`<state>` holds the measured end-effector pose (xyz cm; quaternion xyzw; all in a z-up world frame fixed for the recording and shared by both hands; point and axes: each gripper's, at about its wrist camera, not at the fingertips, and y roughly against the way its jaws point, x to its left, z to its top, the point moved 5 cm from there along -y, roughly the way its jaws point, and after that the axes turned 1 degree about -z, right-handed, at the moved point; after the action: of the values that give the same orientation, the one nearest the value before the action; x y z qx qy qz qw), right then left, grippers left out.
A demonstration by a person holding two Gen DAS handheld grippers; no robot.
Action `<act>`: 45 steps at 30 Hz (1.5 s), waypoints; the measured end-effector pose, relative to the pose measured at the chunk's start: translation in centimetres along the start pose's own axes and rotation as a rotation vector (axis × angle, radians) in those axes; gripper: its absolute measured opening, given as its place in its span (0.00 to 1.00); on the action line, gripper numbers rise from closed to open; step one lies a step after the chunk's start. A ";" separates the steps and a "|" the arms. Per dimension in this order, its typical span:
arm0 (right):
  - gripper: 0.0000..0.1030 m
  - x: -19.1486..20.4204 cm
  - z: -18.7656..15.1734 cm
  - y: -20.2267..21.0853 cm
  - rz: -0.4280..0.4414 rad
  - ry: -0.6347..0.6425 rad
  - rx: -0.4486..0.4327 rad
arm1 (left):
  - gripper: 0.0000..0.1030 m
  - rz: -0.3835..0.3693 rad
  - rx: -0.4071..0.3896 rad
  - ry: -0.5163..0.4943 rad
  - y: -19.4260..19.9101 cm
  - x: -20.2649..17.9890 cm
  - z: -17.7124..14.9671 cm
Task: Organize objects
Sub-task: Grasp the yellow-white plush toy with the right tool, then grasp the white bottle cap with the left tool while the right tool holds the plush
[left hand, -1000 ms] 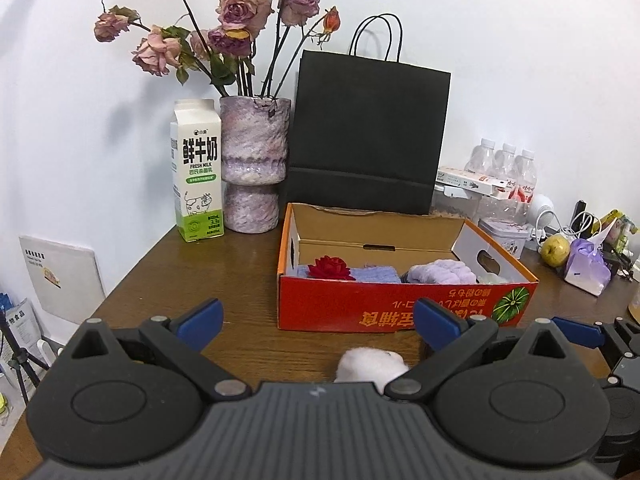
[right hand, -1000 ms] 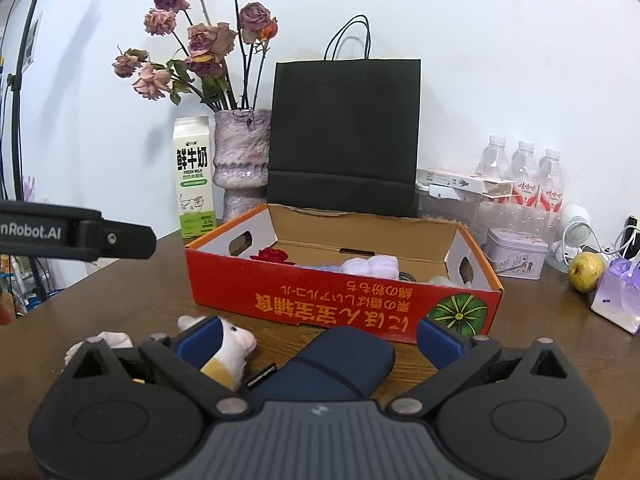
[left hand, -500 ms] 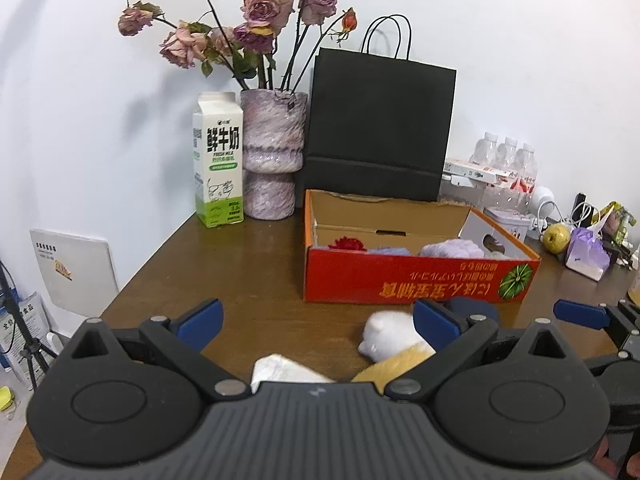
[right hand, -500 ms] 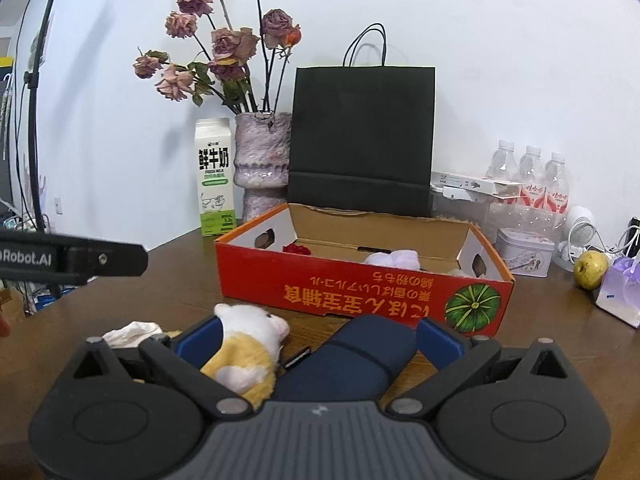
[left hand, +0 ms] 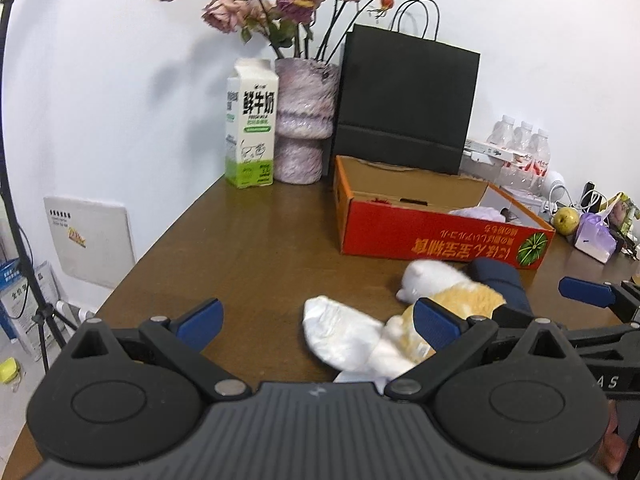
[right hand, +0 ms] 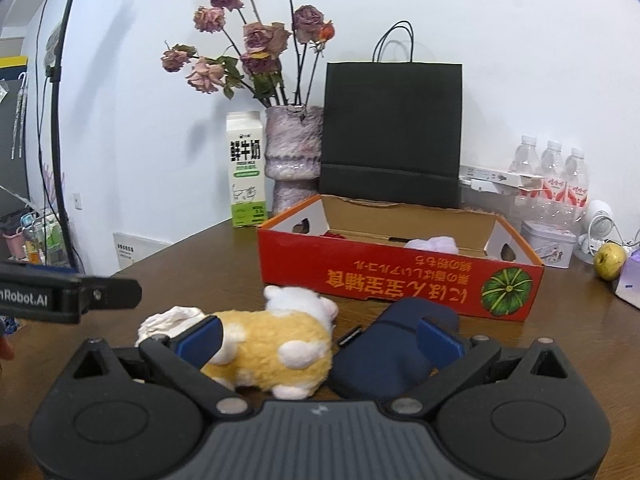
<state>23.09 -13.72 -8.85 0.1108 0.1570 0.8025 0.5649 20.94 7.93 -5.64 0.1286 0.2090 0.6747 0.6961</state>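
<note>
Item: red cardboard tray with orange rim and pumpkin print (right hand: 400, 280), sitting on the brown wooden table (left hand: 248, 264), already holding a lilac fluffy bundle (right hand: 432, 243) and a red flower (right hand: 334, 235).

Items outstanding, lying in front of the tray on the table: yellow-and-white plush animal (right hand: 276, 340); navy blue padded pouch (right hand: 392, 344) touching the plush on its right; crumpled white cloth (left hand: 344, 332) touching the plush on its left.

Left gripper (left hand: 318, 320): jaws standing spread and empty, the white cloth lying between them, unpinched. Right gripper (right hand: 320, 338): jaws likewise spread and empty, bracketing plush and pouch without contact that can be confirmed.

Change over the last second: both cameras are pulling back from the tray and lowering, so the tray is reading smaller and the three loose items, earlier mostly hidden, are now coming fully into view.

Bearing on task: the phase is judged to be shifting from the tray to selecting a next pickup; three items are awaiting boxing.

Background, not handled: milk carton (left hand: 251, 128), mottled purple vase of dried roses (left hand: 302, 120), black paper bag (left hand: 404, 100).
</note>
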 end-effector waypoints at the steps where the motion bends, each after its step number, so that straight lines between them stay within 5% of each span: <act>1: 1.00 0.2 -0.1 0.0 0.007 -0.002 0.000 | 1.00 0.001 -0.001 0.000 0.1 0.2 -0.1; 16: 1.00 3.7 -0.4 -2.7 0.065 0.035 0.054 | 1.00 0.035 -0.006 0.051 1.0 3.7 -0.9; 37: 0.99 3.4 -0.8 -7.7 0.096 -0.016 0.202 | 1.00 0.034 0.039 0.097 0.1 4.9 -1.4; 45: 0.92 3.1 -0.7 -6.7 0.093 -0.023 0.164 | 1.00 0.034 0.050 0.092 -0.2 4.6 -1.7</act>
<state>27.59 -8.84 -12.05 0.1729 0.2105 0.8110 0.5178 20.37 12.35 -7.73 0.1184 0.2553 0.6862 0.6708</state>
